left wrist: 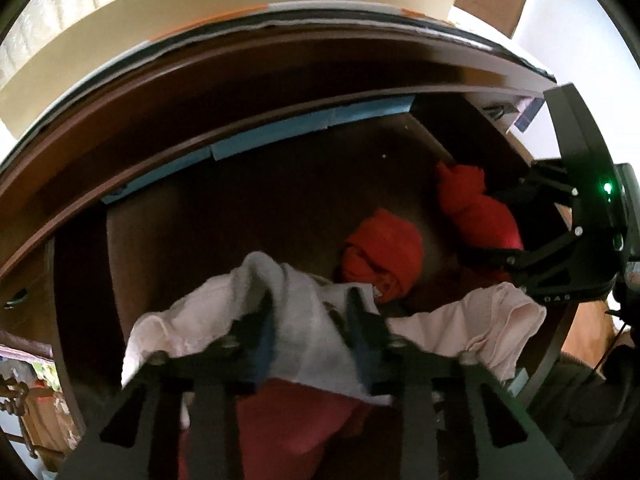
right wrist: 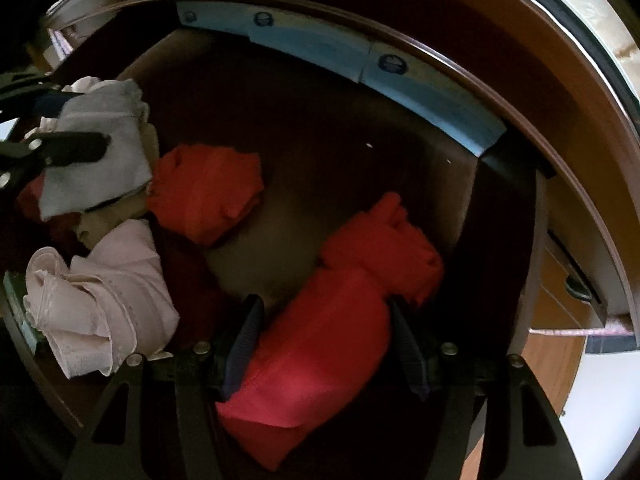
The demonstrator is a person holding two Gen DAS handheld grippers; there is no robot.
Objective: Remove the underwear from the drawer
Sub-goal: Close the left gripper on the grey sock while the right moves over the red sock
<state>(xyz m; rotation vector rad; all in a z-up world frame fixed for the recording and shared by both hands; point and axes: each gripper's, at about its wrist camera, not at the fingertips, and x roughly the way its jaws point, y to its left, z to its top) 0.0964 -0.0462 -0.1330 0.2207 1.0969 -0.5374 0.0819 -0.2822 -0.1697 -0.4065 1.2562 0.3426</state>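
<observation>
Underwear fills the near end of the open drawer (right wrist: 400,128), a dark wooden box with a blue strip along its back edge. The left tongs (left wrist: 310,312) are pinched narrow on a grey-white folded pair (left wrist: 304,320), which drapes over both fingers; in the right wrist view one dark finger lies across that same cloth at the left side. Beneath it a dark red piece (left wrist: 296,412) shows, and a pale pink pair (right wrist: 108,296) lies crumpled just beside it.

The right tongs (right wrist: 324,344) stand about half open, straddling a long rolled red pair (right wrist: 332,328); whether the pads press the roll I cannot tell, since the fabric fills the gap. A second red bundle (right wrist: 204,196) sits between the two grips, untouched.

Both tongs point steeply down into the drawer, probably so each can lift its piece straight up over the front wall.
</observation>
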